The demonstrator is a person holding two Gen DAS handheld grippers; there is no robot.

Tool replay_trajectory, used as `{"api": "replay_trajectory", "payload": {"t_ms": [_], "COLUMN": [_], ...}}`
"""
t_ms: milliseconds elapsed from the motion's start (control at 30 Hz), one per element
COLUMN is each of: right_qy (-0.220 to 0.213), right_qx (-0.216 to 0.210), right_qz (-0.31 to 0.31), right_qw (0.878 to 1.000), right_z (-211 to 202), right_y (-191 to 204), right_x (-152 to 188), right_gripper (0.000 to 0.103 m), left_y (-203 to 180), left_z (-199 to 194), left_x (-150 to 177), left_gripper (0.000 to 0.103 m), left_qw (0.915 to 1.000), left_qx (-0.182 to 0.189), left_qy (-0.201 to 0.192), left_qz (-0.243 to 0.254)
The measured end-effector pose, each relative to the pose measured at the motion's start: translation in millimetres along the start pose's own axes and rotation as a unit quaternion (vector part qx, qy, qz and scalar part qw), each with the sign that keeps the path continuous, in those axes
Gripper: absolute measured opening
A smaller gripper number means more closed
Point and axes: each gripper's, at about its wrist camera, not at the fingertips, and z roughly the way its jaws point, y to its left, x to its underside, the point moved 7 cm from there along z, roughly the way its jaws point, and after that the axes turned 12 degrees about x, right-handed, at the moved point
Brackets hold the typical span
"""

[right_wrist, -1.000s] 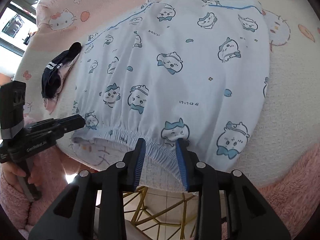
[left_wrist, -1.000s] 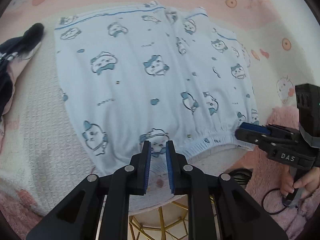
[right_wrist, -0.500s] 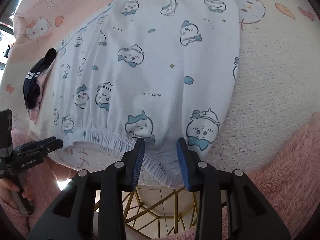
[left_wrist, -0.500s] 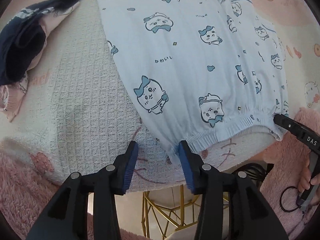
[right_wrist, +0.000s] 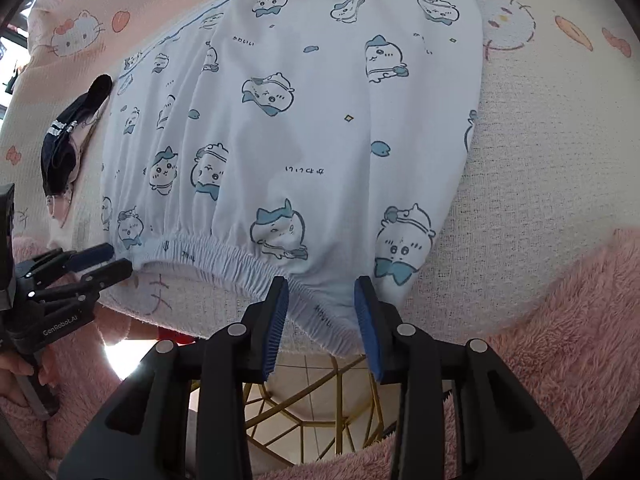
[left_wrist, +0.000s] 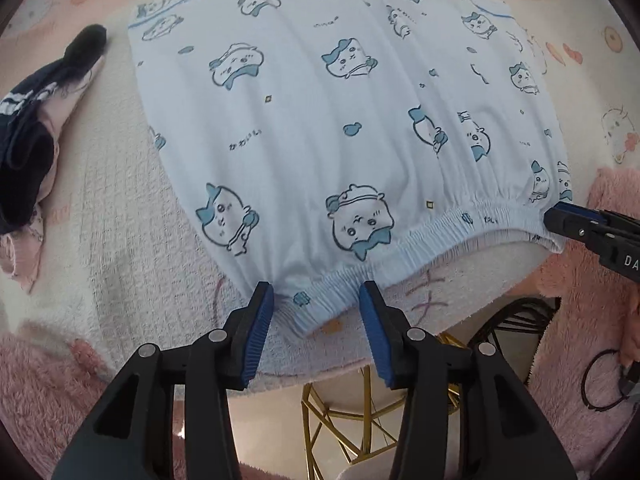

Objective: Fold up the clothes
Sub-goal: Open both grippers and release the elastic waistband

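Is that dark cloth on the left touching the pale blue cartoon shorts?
Apart. In the left wrist view, a strip of bare cream blanket shows between the dark cloth and the shorts' left edge.

The shorts (left_wrist: 340,128) lay spread flat on the desk (left_wrist: 120,216), waistband toward the near edge at 6 o'clock. A crumpled garment (left_wrist: 36,120) lay on the desk at 9 o'clock of the shorts, just beside them. The left gripper (left_wrist: 316,304) stood at the waistband's 7 o'clock corner, the right gripper (right_wrist: 320,294) at its 5 o'clock corner, jaws of each parted around the hem.
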Motion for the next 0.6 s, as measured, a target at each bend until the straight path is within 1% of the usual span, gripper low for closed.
{"api": "replay_trajectory", "payload": {"t_ms": [33, 100, 133, 167, 300, 333, 367, 400, 467, 500, 567, 600], "right_qy": [-0.007, -0.005, -0.004, -0.002, 0.002, 0.002, 0.002, 0.004, 0.010, 0.014, 0.015, 0.011], "right_qx": [-0.012, -0.003, 0.001, 0.006, 0.024, 0.031, 0.038, 0.039, 0.036, 0.035, 0.038, 0.040], "right_qz": [0.008, 0.000, -0.004, -0.008, -0.024, -0.034, -0.043, -0.045, -0.045, -0.045, -0.048, -0.051], "right_qw": [1.000, 1.000, 1.000, 1.000, 0.999, 0.999, 0.998, 0.998, 0.998, 0.998, 0.998, 0.998], "right_z": [-4, -2, 0, 1, 7, 6, 4, 4, 2, 1, -1, -2], "right_y": [-1, -4, -5, -7, -12, -11, -9, -10, -14, -15, -16, -14], "right_x": [-2, -3, -4, -5, -7, -6, -5, -2, 2, 4, 6, 6], "right_gripper": [0.035, 0.038, 0.045, 0.048, 0.053, 0.053, 0.054, 0.054, 0.054, 0.054, 0.054, 0.054], "left_y": [-4, -25, -37, -48, -85, -91, -89, -87, -88, -89, -97, -100], "left_z": [-3, -6, -6, -2, 19, 27, 36, 45, 47, 50, 53, 52], "left_x": [-3, -16, -24, -30, -51, -55, -59, -57, -49, -44, -35, -34], "left_gripper": [0.047, 0.046, 0.047, 0.047, 0.047, 0.047, 0.047, 0.047, 0.050, 0.050, 0.050, 0.050], "left_qw": [1.0000, 0.9991, 0.9983, 0.9974, 0.9936, 0.9931, 0.9936, 0.9943, 0.9944, 0.9945, 0.9905, 0.9895], "left_qx": [-0.002, 0.018, 0.031, 0.039, 0.045, 0.045, 0.042, 0.035, 0.034, 0.033, 0.008, 0.005], "left_qy": [-0.008, -0.028, -0.035, -0.039, -0.048, -0.042, -0.028, -0.012, -0.010, 0.000, 0.004, 0.000], "left_qz": [0.005, 0.025, 0.035, 0.046, 0.092, 0.100, 0.101, 0.100, 0.100, 0.100, 0.137, 0.144]}}
